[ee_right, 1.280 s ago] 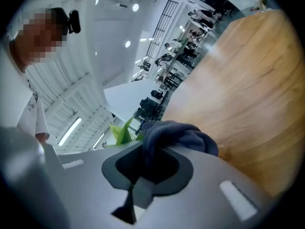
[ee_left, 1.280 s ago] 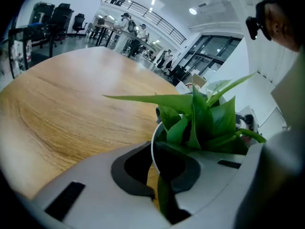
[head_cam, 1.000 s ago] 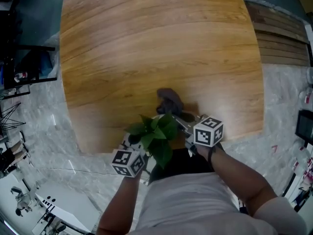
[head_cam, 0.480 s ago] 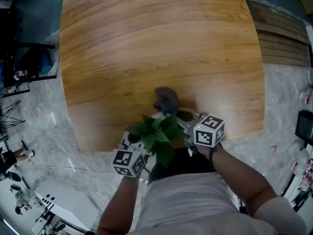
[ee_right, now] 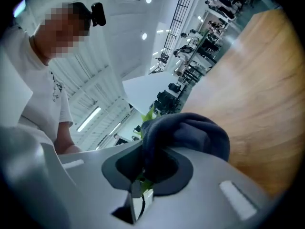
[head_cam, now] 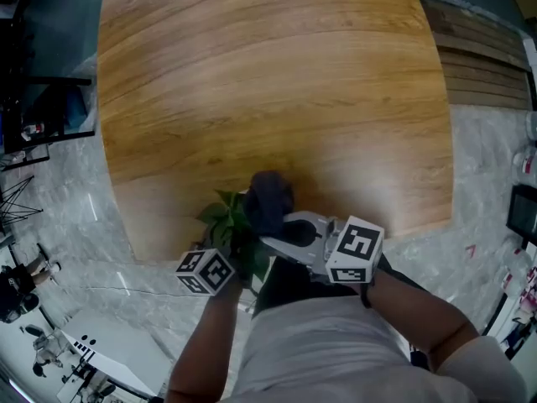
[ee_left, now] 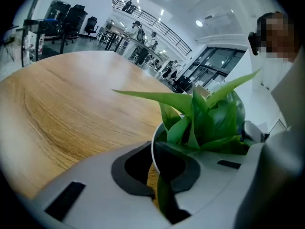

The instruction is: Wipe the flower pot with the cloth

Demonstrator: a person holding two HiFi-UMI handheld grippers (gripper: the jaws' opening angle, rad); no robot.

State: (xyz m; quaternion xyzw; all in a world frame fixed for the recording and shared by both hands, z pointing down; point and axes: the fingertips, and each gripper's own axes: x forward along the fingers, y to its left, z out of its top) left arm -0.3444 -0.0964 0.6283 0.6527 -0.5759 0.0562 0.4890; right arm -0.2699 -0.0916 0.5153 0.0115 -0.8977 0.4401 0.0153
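Since a second ago the right gripper [ee_right: 145, 171] has risen and swung across. The cloth [head_cam: 269, 201], which was just beyond the plant [head_cam: 221, 217], is now hanging over its leaves. The left gripper [ee_left: 155, 171] has rolled a little, and its marker cube is showing a different face.

Nearest in the head view, the person's shirt [head_cam: 336, 351] and both forearms are filling the bottom edge and are being cut off there. The pot [ee_left: 152, 144] is sitting at the near edge of the bench [head_cam: 268, 74]. From above it is almost wholly hidden under leaves, cloth and grippers. Only the left gripper view is showing a strip of its white rim, and no view is showing its lower body.

In that view the left gripper's jaws are standing nearly together, pinching the rim that runs between the pads, with a leaf trailing down beside it. In the right gripper view the jaws are clamping a bunched fold of the dark blue-grey cloth, which is bulging out past the pads. Slivers of green leaf are peeking out beneath it. Whether the cloth is touching the pot I cannot tell.

Beyond, the wooden bench is stretching away, with grey marbled floor [head_cam: 75, 217] lying around it.
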